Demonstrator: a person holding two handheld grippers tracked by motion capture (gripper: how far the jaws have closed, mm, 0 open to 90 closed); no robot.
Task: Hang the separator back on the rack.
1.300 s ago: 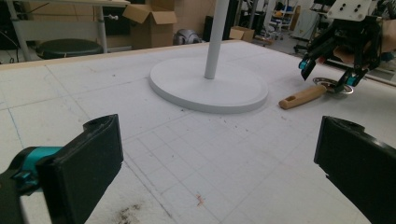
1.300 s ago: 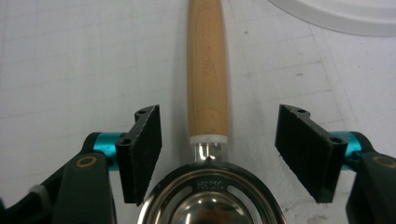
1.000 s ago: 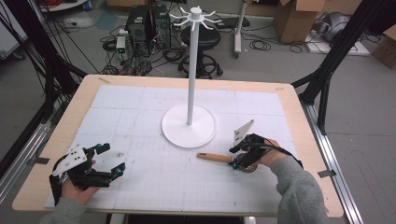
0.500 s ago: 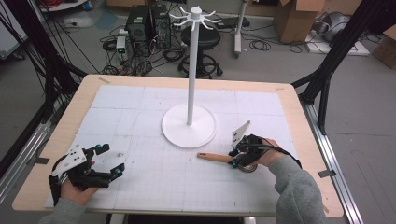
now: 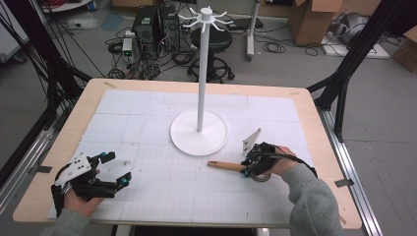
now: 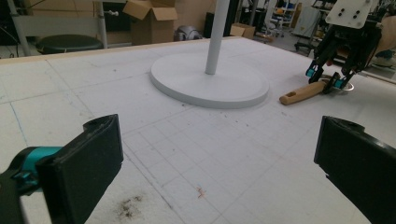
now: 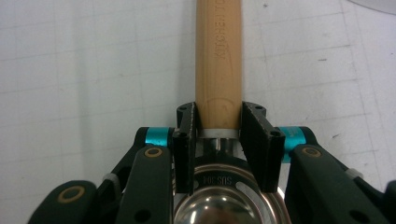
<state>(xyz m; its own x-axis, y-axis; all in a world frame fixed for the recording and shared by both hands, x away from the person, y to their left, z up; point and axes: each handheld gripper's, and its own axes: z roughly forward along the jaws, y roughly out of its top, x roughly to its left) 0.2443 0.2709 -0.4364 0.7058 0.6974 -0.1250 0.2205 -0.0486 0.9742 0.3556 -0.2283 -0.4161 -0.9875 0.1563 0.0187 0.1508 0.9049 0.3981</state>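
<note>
Two black jaws of the right claw (image 7: 218, 133) have just been closing and are now pinching the wooden-handled strainer (image 5: 228, 166), lying on the table (image 5: 147, 123) at five o'clock from the stand (image 5: 199, 132). Its metal bowl (image 7: 224, 205) is holding nothing, and lifting looks ready to begin. The left claw (image 5: 115, 169) is resting open and empty at the table's seven o'clock.

Measuring scoop (image 7: 218, 70) with a light wooden handle (image 5: 226, 166) bearing engraved lettering and a polished steel bowl (image 7: 219, 205). It lies flat on the white gridded counter (image 5: 162, 187), right of the stand's round base, handle pointing left, bowl opening upward.
</note>
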